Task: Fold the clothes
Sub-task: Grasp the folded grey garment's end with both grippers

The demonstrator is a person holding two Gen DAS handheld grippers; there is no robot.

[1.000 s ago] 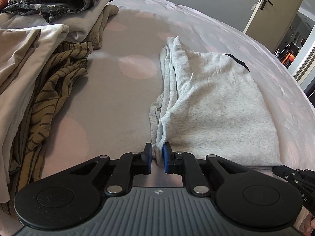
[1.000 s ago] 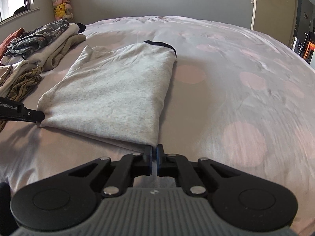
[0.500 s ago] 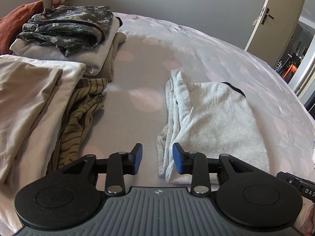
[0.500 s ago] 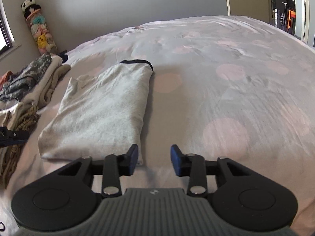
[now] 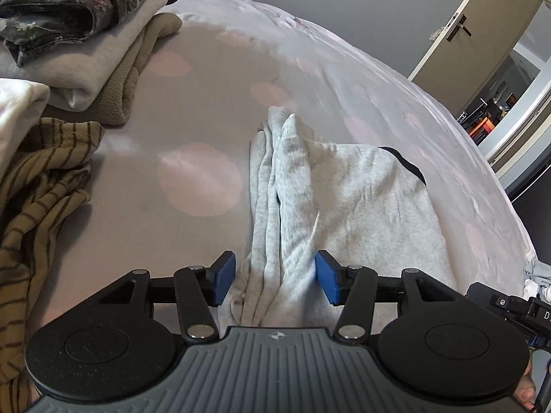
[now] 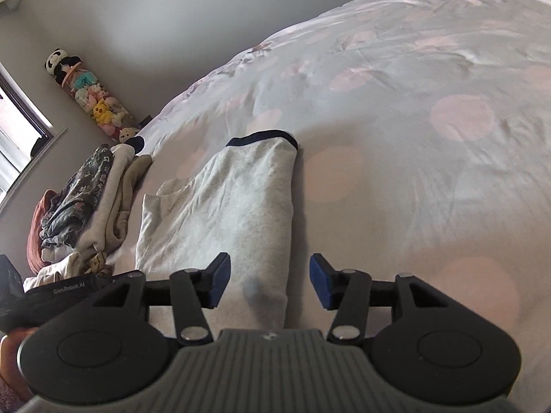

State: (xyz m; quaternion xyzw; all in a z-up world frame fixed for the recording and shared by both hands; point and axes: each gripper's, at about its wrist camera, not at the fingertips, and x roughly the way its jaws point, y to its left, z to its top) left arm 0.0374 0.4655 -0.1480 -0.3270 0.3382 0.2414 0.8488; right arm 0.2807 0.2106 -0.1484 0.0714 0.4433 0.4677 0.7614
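**Both grippers parked at the near edge of the grey top**

The grey top [image 5: 344,199] lies flat on the bed [image 5: 193,110], long axis running 6 to 12 o'clock away from both grippers, dark-trimmed neck at the far end around 1 o'clock in the left view. The left gripper [image 5: 275,277] straddles the bunched left edge at the near corner — jaws opening, cloth between the pads but not pinched. The right gripper [image 6: 269,280] does the same over the near right corner [image 6: 272,292], jaws opening too, nothing clamped. Neither is really nearer; each sits at its own corner. My guess: next fold goes near end up toward 12.

Count: one grey top, two grippers, one folded stack [image 5: 86,34] at 10 o'clock, one striped garment [image 5: 44,186] at 9.
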